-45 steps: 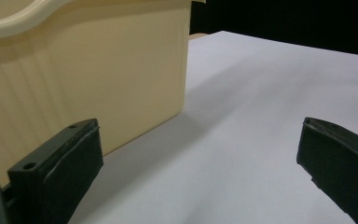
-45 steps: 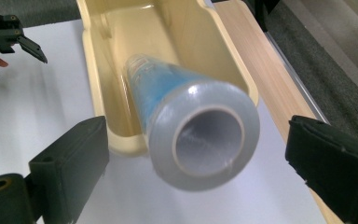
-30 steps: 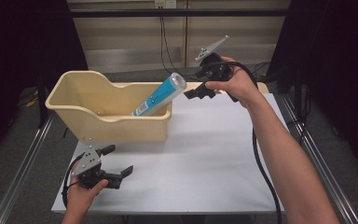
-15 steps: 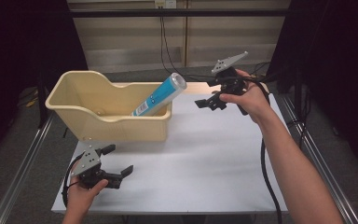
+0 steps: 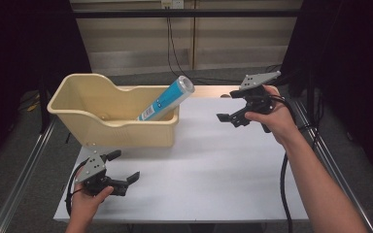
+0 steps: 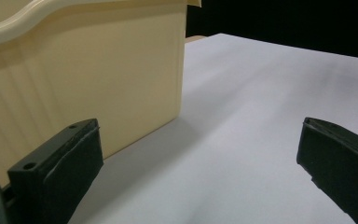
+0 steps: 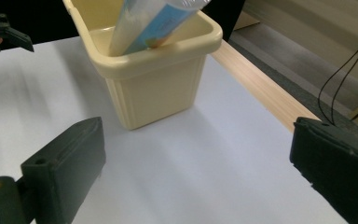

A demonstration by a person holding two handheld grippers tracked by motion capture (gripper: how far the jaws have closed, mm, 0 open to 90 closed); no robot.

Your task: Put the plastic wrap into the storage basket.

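A cream plastic basin point(image 5: 77, 114) stands at the back left of the white table point(image 5: 213, 165). A blue and white tube point(image 5: 167, 98) leans inside it, its capped end sticking out over the right rim. My right gripper point(image 5: 227, 105) hovers open to the right of the basin, nothing between its jaws. In the right gripper view the basin point(image 7: 154, 84) and tube point(image 7: 154, 18) lie ahead of the open gripper point(image 7: 196, 163). My left gripper point(image 5: 124, 166) rests open near the table's front left, just before the basin wall point(image 6: 74, 70).
A wooden strip point(image 7: 261, 88) runs along the table's far edge behind the basin. Metal rails point(image 5: 24, 165) flank the table on both sides. A black cable point(image 5: 285, 179) trails down from the right gripper along the forearm.
My right gripper has drawn back to the right and a little lower, away from the tube, which stays leaning in the basin. The left gripper has not moved.
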